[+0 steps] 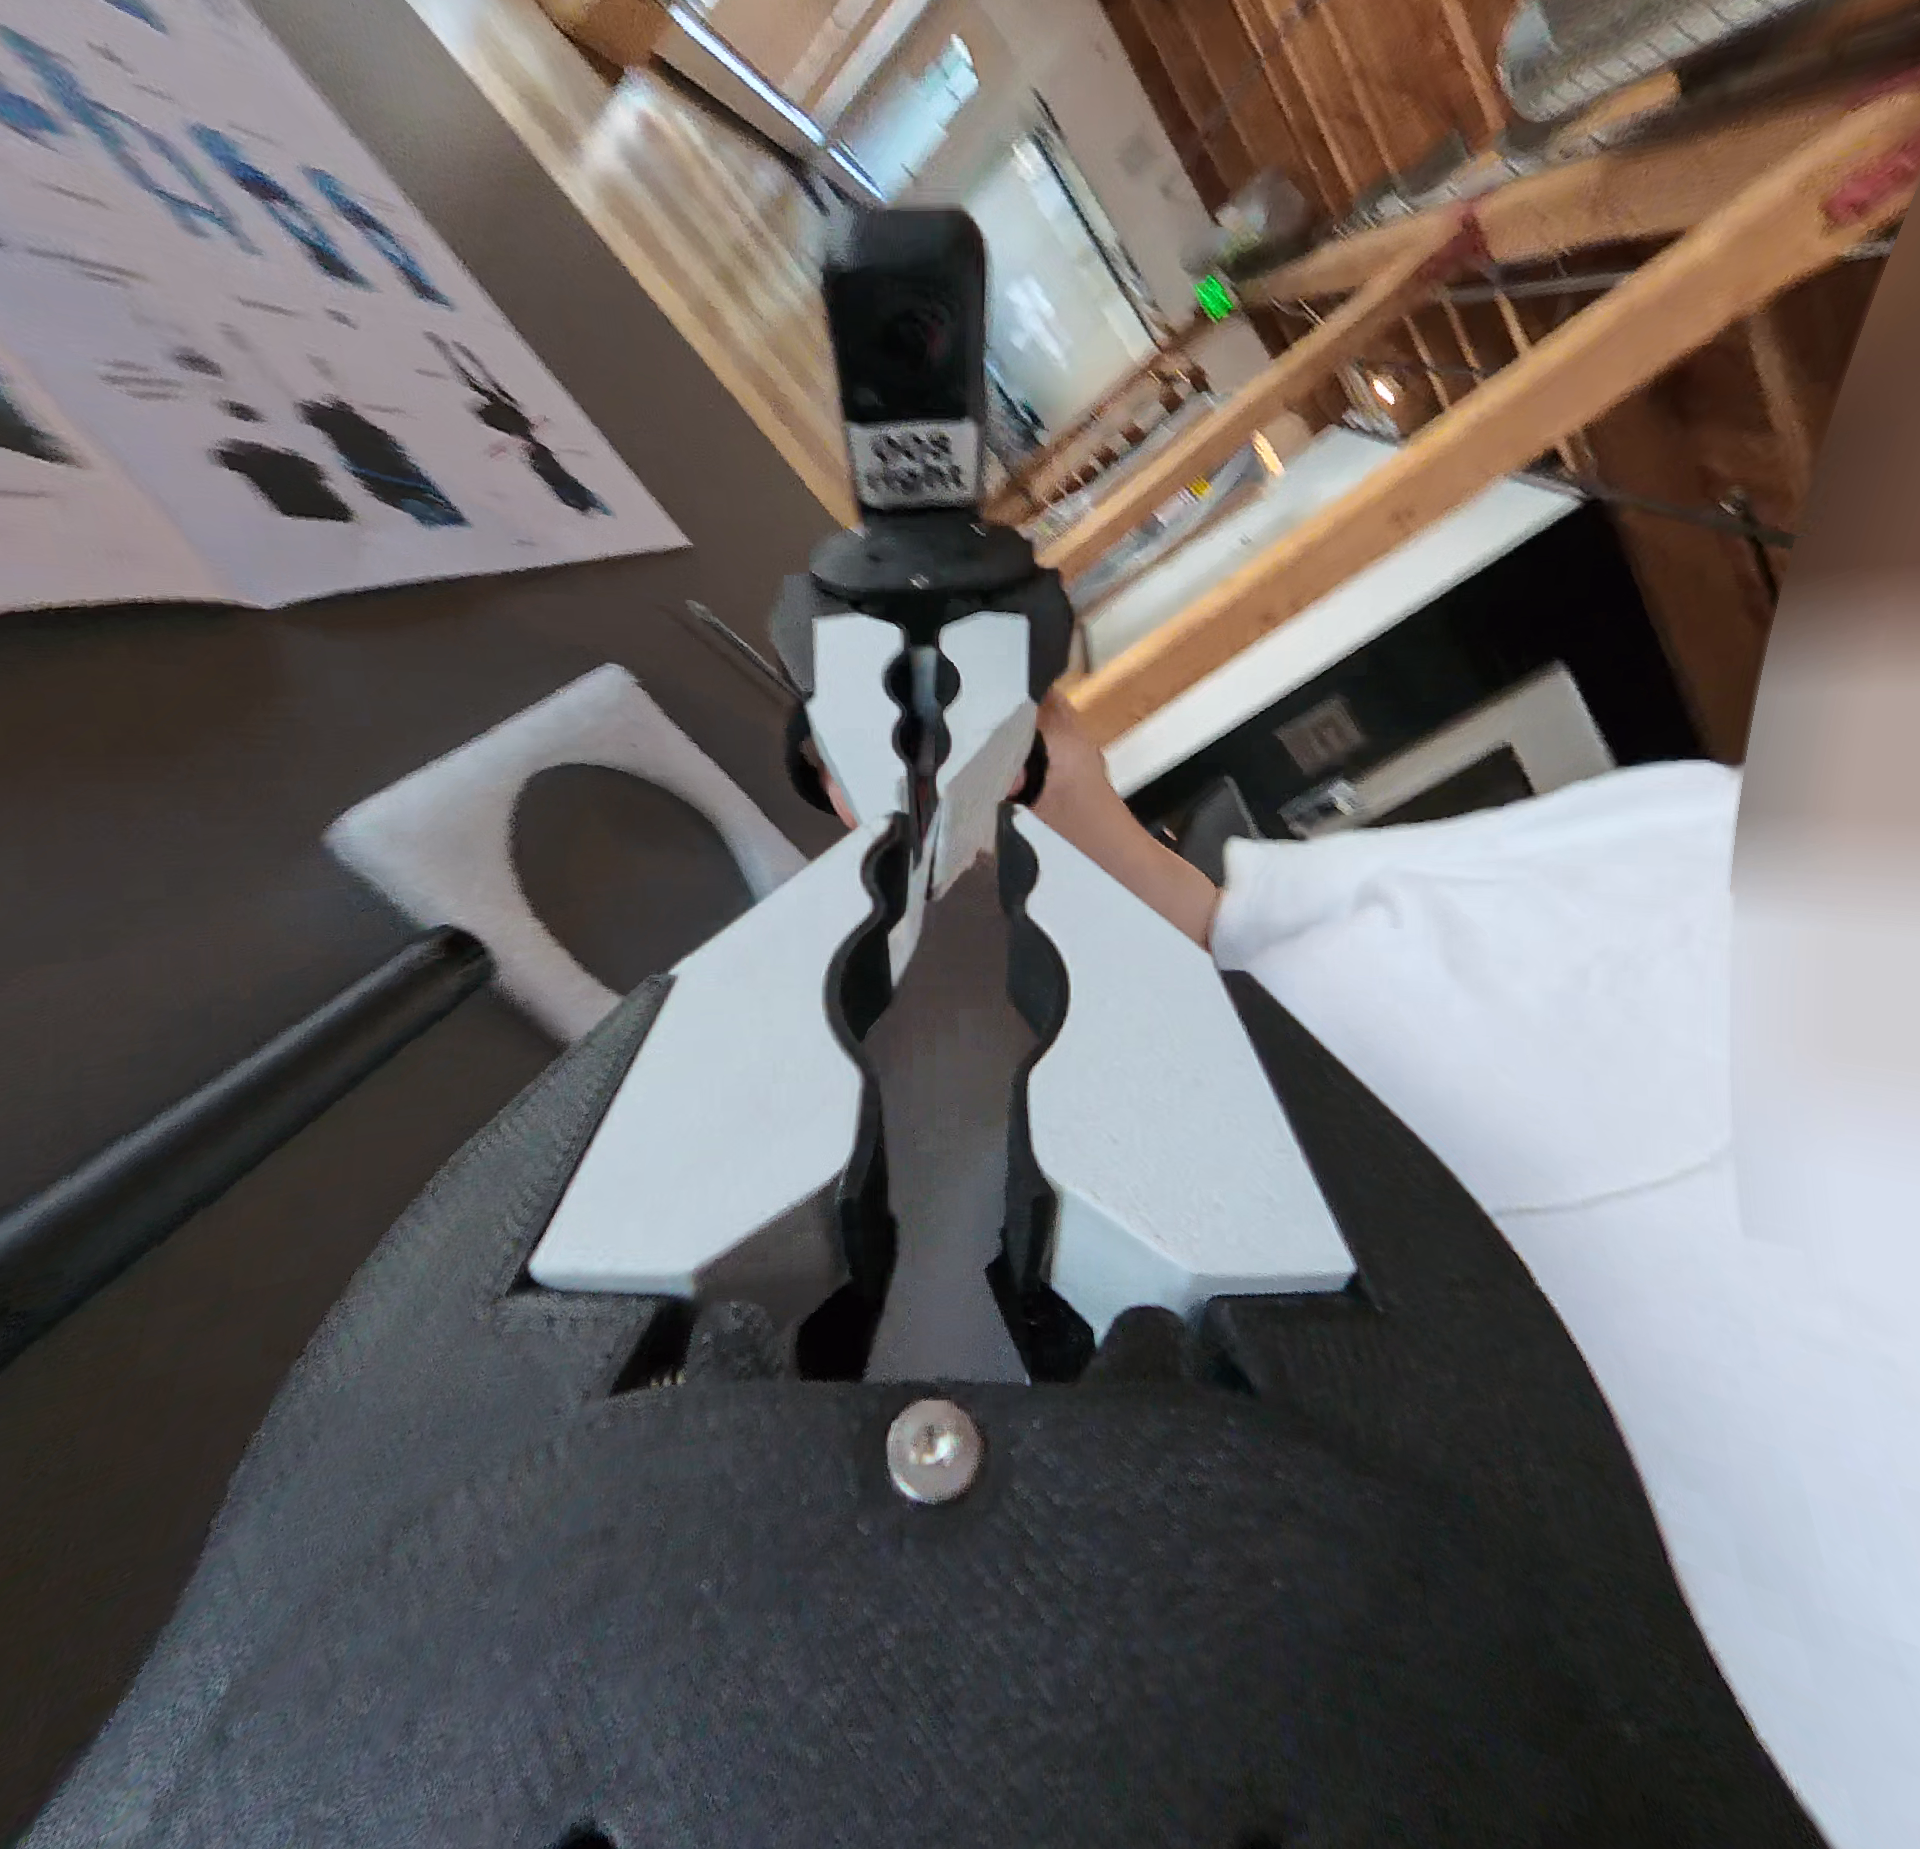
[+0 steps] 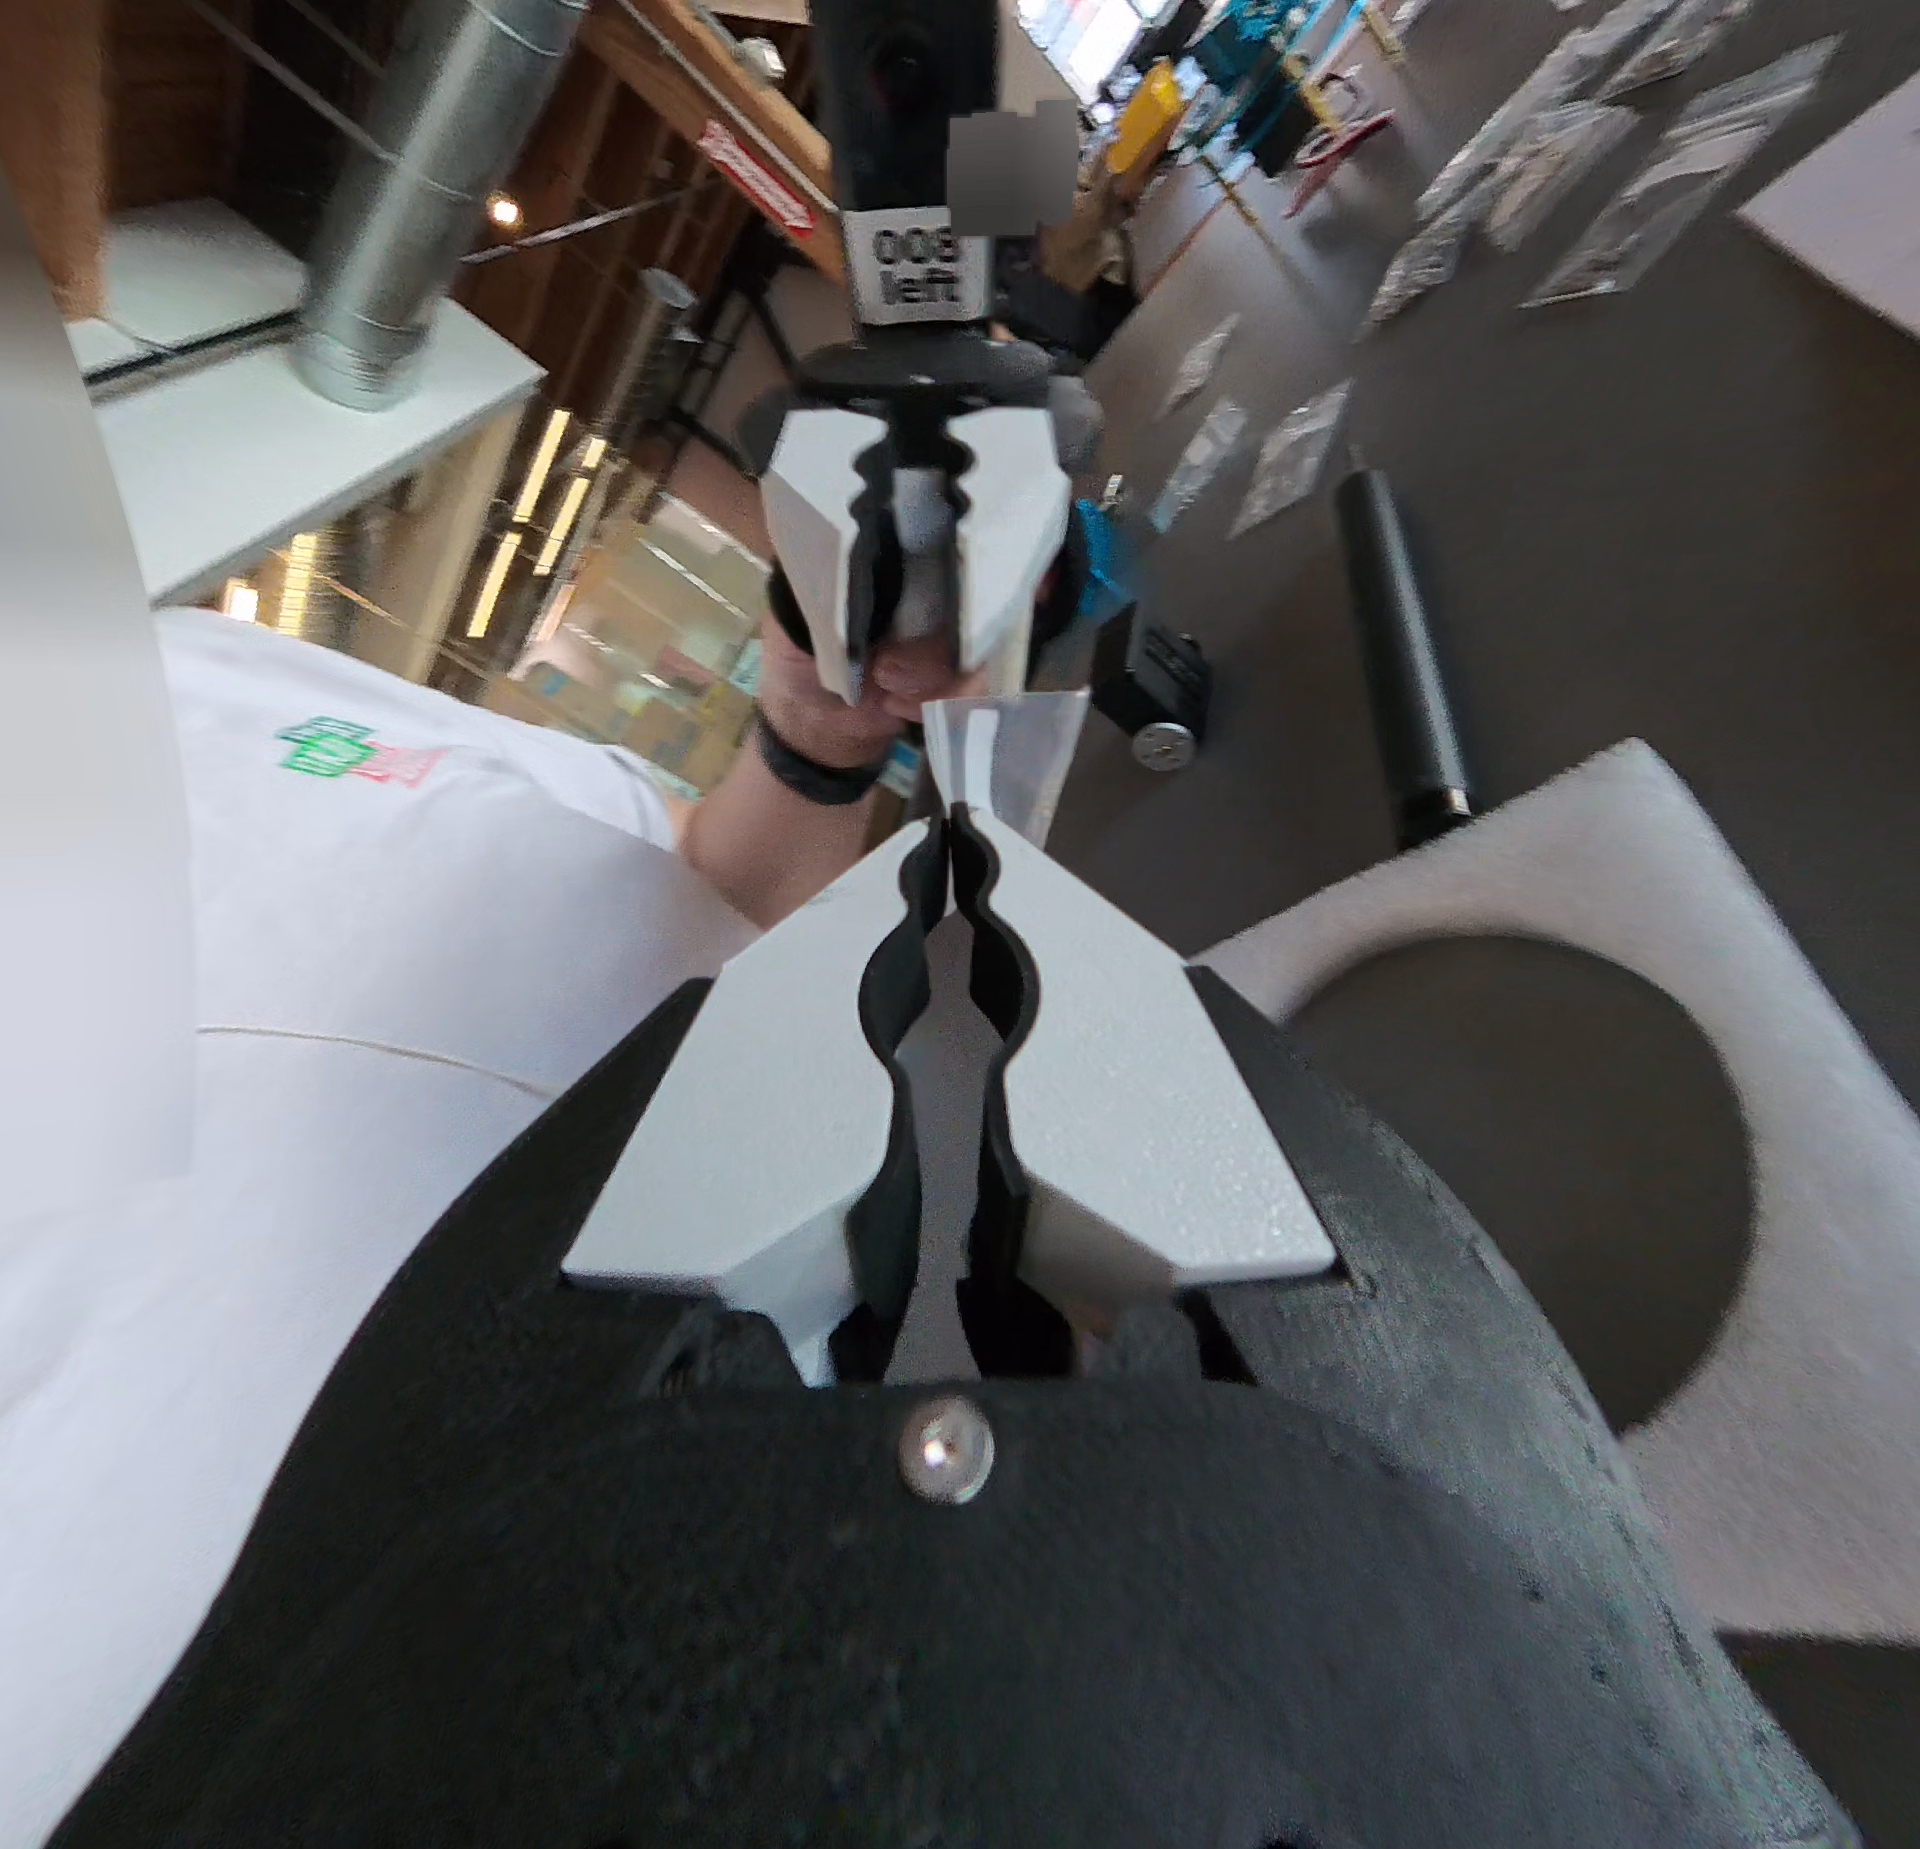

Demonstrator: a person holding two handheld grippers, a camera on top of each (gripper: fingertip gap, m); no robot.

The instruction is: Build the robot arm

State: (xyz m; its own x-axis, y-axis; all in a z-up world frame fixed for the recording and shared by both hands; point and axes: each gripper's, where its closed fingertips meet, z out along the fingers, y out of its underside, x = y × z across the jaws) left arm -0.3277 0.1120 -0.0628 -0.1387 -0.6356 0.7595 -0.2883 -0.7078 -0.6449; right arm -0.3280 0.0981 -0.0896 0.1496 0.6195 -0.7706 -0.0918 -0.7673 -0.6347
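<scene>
You are holding the two grippers nose to nose, raised off the grey surface. The left gripper is standing partly open, its wavy black inner edges well apart along most of their length. Just at its tips a small white sheet is hanging between the two tools; from this side you cannot tell whether the left fingers are pressing it or only standing beside it.

Your right gripper is closing down to a hairline at the tips, and the white sheet is fanning out from that pinch toward the other tool, so it is gripping the sheet's near edge. The sheet's far edge is lying just in front of the opposite tool's fingers, near your left hand, which is wearing a dark wristband.

Facing the left gripper, the right tool is carrying a black camera on top. Below and to the left of the left gripper, a white foam square with a round hole is lying on the grey surface, with a black tube beside it. Seen from the right gripper, the foam square is lying to the lower right, the tube beyond it. Your white shirt is filling the side of both views.
</scene>
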